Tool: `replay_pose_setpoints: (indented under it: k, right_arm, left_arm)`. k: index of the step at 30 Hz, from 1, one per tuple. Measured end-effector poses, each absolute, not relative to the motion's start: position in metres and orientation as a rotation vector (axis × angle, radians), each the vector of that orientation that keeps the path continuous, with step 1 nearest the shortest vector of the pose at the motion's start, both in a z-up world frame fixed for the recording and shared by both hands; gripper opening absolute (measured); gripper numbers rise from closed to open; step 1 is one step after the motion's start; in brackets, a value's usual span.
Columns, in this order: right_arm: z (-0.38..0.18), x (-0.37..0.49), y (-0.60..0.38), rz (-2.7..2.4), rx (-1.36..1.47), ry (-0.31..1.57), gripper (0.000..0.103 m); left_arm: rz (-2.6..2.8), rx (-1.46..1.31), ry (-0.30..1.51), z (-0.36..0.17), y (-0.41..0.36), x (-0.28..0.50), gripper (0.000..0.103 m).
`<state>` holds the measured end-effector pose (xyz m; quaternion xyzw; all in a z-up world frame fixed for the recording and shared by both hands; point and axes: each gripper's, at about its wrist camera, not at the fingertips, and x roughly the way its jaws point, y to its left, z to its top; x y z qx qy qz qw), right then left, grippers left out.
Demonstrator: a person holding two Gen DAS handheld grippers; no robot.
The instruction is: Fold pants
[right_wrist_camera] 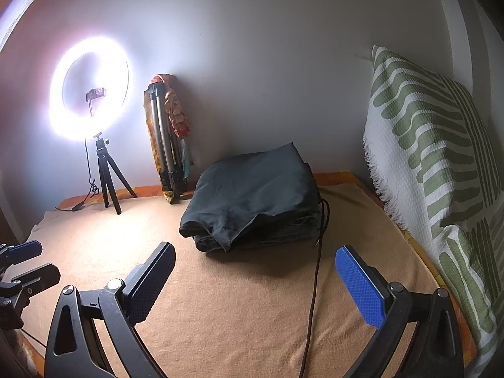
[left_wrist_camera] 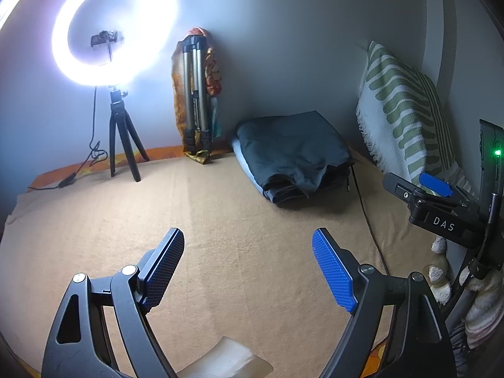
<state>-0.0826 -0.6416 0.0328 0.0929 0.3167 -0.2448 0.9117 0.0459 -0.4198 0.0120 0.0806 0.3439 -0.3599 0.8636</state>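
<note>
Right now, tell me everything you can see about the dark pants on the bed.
The dark pants look like soft, dark grey-teal cloth, already folded into a thick, layered stack. The top layer is smooth, and its front edge droops over the layers beneath. The stack lies flat on the tan blanket, near the back wall, with the green-patterned pillow to the right, apart from it. A dark cable runs along its right edge. From the left view, something pale blue shows under its left side. Neither claw touches it.

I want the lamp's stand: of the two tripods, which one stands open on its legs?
The short black tripod under the ring light; the silver tripod is folded, leaning against the wall.
</note>
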Motion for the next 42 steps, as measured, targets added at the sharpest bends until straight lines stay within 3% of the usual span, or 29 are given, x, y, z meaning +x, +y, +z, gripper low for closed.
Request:
replay_pose_setpoints:
  k: [42]
  right_arm:
    - [0.0254,-0.0802,-0.6465,-0.488,0.215,0.671,0.103]
  left_arm:
    - [-0.763,0.179,0.716,0.0128,-0.4220,0.0450,0.084]
